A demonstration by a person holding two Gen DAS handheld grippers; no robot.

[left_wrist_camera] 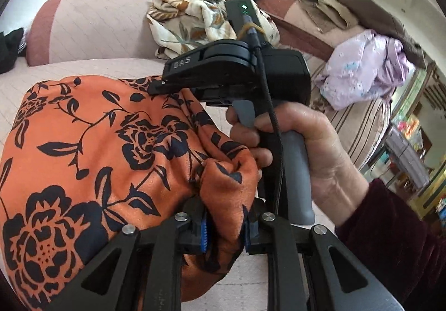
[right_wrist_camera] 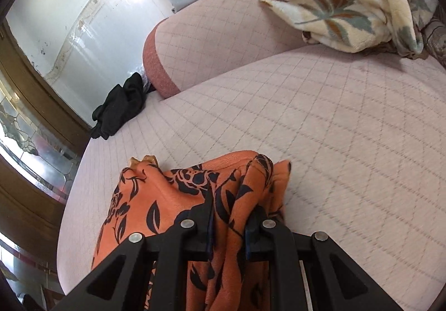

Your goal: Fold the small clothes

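Across a pale pink quilted sofa seat, an orange garment with a black flower print lies bunched between two hand-held claws. Seen from the left wrist, the cloth spreads wide to the left and narrows to a gathered ridge on the right; its long axis cannot be told, because folds and both claws hide its ends. The right-wrist view shows its forward edge rumpled into peaks that point away from the camera, toward the sofa's backrest.

A cream blanket with brown and grey-green leaves is heaped against the backrest, well apart from the orange garment. A crumpled lilac garment rests on a striped cover farther right, and a small black cloth lies at the seat's far left edge.

The right claw, held by a hand in a dark red sleeve, nips the garment's upper edge; from its own camera, its pads are closed on a vertical fold of the orange fabric. The left claw grips a thick gather of the same cloth, its blue-ribbed pads pressed into the fabric on either side.
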